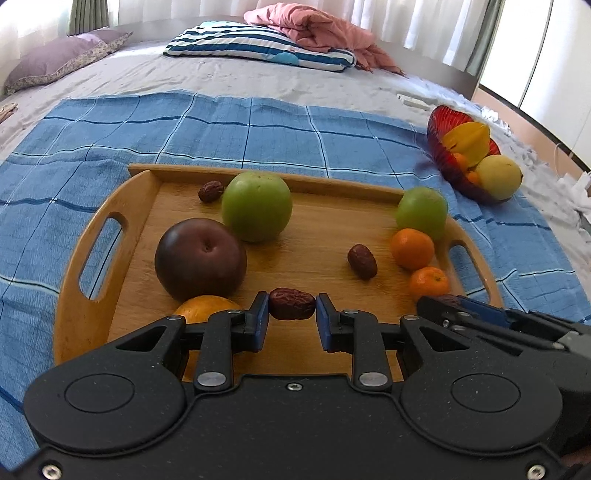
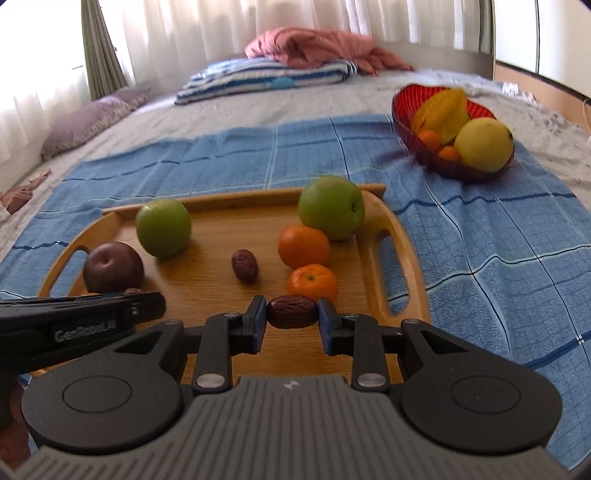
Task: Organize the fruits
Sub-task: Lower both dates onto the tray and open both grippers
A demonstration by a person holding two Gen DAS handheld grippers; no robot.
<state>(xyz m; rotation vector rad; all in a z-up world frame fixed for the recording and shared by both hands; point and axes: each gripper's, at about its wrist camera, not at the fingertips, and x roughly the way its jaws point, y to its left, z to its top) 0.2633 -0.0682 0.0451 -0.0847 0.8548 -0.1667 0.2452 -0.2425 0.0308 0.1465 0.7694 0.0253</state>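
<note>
A wooden tray (image 1: 258, 172) (image 2: 400, 254) lies on a blue checked cloth on a bed. My left gripper (image 1: 292, 311) is shut on a wrinkled brown date (image 1: 291, 308) just above the tray's near side. My right gripper (image 2: 292, 313) is shut on another date (image 2: 291, 311), low over the tray's front right. On the tray sit two green apples (image 1: 256, 206) (image 1: 422, 212), a dark red plum (image 1: 200, 258), two tangerines (image 1: 412, 248) (image 1: 429, 282), an orange (image 1: 207, 308), and two loose dates (image 1: 362, 261) (image 1: 210, 191). Each gripper shows at the edge of the other's view.
A red glass bowl (image 2: 406, 99) (image 1: 439, 122) at the far right of the cloth holds a starfruit (image 2: 443, 114), a yellow fruit (image 2: 484, 144) and small oranges. Pillows (image 1: 258, 44) and a pink blanket (image 1: 314, 29) lie at the head of the bed.
</note>
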